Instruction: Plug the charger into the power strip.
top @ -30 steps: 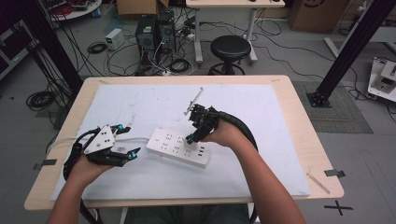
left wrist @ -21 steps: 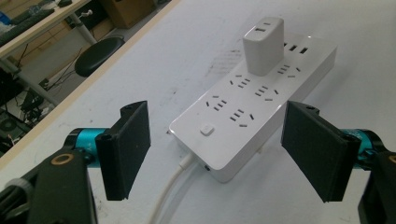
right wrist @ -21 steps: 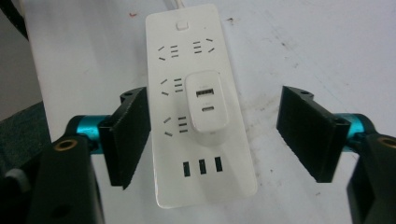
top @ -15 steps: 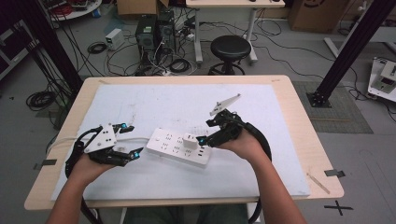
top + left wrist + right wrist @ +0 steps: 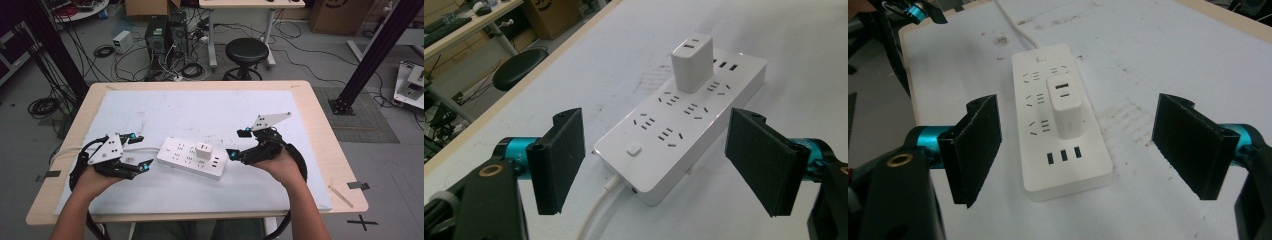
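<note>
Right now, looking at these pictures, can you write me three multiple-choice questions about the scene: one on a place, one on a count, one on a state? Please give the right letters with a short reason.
1. Where is the white charger?
A. plugged into the power strip
B. lying on the table mat
C. held in a gripper

2. How many small ports sit in a row at the strip's end?
A. one
B. three
C. five

3. How do the jaws of the right gripper stand?
A. shut on the charger
B. shut on nothing
C. open, apart from the strip

Answers: 1 A, the charger stands upright on the strip; 2 B, the right gripper view shows three dark slots; 3 C, both pads are wide apart and touch nothing.
</note>
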The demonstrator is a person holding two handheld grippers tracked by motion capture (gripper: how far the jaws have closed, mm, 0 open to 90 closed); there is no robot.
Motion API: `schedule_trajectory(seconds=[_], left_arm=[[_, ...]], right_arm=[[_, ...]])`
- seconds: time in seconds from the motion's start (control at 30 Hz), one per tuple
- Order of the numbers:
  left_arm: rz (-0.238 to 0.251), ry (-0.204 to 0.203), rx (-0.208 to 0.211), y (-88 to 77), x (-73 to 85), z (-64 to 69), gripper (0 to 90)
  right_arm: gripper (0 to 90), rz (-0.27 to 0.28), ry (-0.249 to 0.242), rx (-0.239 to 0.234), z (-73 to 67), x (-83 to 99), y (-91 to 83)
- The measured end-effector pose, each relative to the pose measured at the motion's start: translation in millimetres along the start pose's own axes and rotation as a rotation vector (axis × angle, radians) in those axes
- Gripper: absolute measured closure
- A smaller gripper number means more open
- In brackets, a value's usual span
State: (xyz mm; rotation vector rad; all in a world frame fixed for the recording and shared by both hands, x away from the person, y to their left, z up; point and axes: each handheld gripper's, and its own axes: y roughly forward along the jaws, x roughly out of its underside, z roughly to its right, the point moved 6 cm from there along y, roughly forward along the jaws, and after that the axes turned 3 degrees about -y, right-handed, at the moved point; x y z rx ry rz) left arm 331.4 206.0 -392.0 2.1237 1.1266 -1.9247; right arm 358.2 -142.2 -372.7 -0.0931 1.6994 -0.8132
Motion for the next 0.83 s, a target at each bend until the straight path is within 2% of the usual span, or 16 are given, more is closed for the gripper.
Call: schedule_trajectory(seconds=[0.1,0.17,0.27,0.47,0.83], left_arm=[[0.009,-0.006,0.003,-0.4,-0.5,0.0,24.0],[0.024,-0.027,0.015,-0.6,-1.1,-0.2,24.1],[0.028,-0.028,0.013,-0.3,-2.2,-0.9,24.0],[0.011,-0.018,0.016,1.7,-1.8,-2.4,24.1],[0.007,-0.031,0.016,3.8,1.3,-5.9,24.1]], right_arm=[[20.2,0.011,0.007,0.004,1.6,3.0,-2.6],[20.2,0.015,0.013,0.002,1.4,3.4,-3.5],[20.2,0.025,0.011,0.005,2.4,2.7,-4.8],[20.2,0.017,0.014,0.009,3.9,2.7,-5.7],[20.2,0.009,0.018,0.011,6.2,1.8,-4.0]])
